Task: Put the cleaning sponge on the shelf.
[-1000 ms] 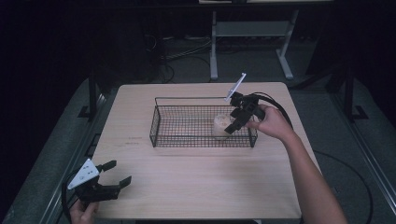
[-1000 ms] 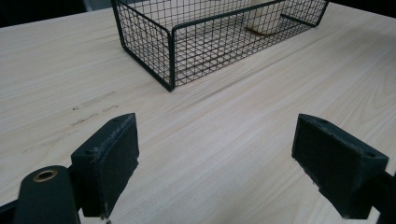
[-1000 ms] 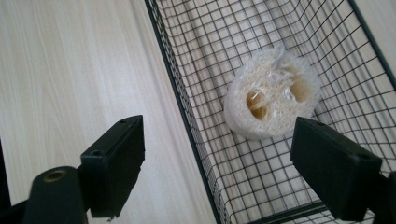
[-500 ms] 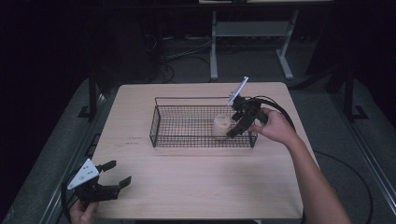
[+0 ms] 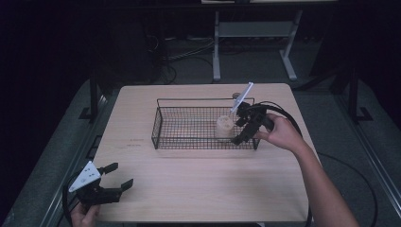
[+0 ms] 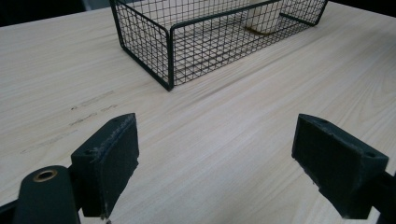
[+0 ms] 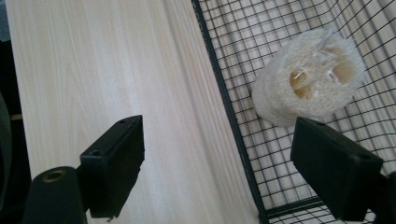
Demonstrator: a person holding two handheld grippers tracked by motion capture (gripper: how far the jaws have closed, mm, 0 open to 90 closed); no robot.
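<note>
Fibrous loofah (image 7: 308, 84) is sitting upright inside the wire basket (image 5: 163, 127), at its right end.
Right gripper (image 5: 243, 127) is hovering spread over the basket's end wall; a jaw could be snagging the mesh; left gripper (image 5: 111, 182) is idling spread on the counter (image 5: 198, 189).

Pale loofah piece (image 7: 308, 86), holes up, seemingly upright, inside black wire basket (image 5: 189, 139), right end

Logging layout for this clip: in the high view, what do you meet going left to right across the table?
Left gripper, open at the near left corner → wire basket → loofah piece in the basket's right end → right gripper, open.
</note>
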